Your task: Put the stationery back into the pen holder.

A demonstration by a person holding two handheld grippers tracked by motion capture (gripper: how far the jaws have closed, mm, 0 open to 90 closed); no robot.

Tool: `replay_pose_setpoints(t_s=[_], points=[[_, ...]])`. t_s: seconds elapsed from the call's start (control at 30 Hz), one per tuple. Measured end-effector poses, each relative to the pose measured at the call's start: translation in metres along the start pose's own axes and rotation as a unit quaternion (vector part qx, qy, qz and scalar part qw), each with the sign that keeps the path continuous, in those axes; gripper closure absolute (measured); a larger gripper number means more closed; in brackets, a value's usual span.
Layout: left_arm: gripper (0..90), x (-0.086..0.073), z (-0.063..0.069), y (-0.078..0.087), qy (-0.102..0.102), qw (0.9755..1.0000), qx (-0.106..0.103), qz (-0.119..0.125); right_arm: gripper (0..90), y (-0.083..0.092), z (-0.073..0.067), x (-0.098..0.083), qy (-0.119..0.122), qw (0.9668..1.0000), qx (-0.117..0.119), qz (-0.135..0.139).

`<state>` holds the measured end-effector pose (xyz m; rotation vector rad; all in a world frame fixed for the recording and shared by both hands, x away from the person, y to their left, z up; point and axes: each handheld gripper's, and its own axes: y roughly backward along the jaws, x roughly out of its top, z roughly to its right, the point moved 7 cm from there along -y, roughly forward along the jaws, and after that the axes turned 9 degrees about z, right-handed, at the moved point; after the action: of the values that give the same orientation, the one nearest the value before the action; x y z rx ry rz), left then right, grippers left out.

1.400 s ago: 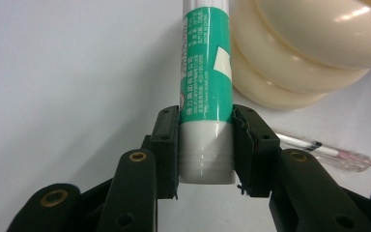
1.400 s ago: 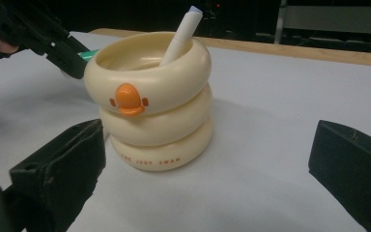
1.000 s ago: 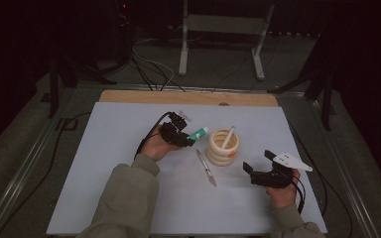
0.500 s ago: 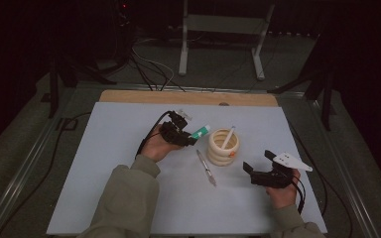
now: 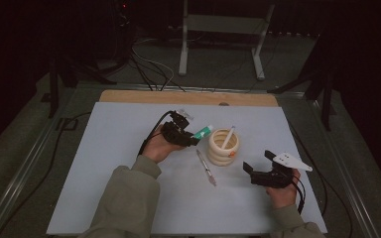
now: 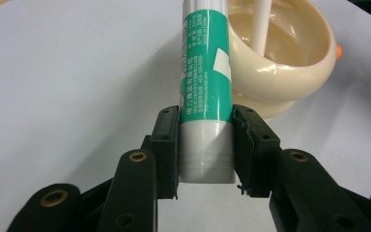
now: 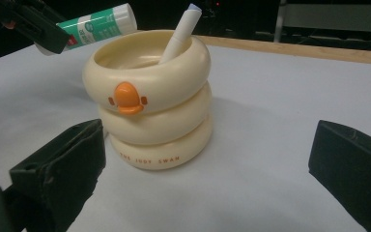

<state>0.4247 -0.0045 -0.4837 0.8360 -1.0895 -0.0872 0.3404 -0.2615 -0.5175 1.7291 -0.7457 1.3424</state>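
My left gripper (image 6: pixel 206 145) clamps the glue stick (image 6: pixel 206 82), its tip over the cup (image 6: pixel 290 63) rim. My right gripper (image 7: pixel 207 164) gapes empty beside the cup.

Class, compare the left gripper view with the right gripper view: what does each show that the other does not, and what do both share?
The left gripper view alone shows black fingers clamping the grey cap end of the green-and-white glue stick. The right gripper view alone shows the orange beak, the lettering on the cream ringed plastic holder, and open fingers. Both share the glue stick, the holder, the white pen inside it and the white table.
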Motion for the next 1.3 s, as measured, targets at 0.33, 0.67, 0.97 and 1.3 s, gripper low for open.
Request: replay_pose_setpoints(t_s=[0.33,0.67,0.97,1.3], points=[[65.9,0.001,0.004,0.002,-0.006,1.0000,-0.007,-0.001,0.3,0.000,0.000,0.000,0.000,1.0000,0.000,0.000],[65.9,0.004,0.011,0.004,-0.013,0.9999,-0.010,0.000,0.3,0.000,0.000,0.000,-0.001,1.0000,0.000,-0.001],[65.8,0.007,0.015,0.006,-0.020,0.9997,-0.011,-0.001,0.3,0.000,0.000,0.000,-0.001,1.0000,0.000,-0.001],[65.8,0.015,0.023,0.008,-0.034,0.9993,-0.011,-0.007,0.3,0.000,0.000,-0.001,-0.001,1.0000,0.001,-0.002]])
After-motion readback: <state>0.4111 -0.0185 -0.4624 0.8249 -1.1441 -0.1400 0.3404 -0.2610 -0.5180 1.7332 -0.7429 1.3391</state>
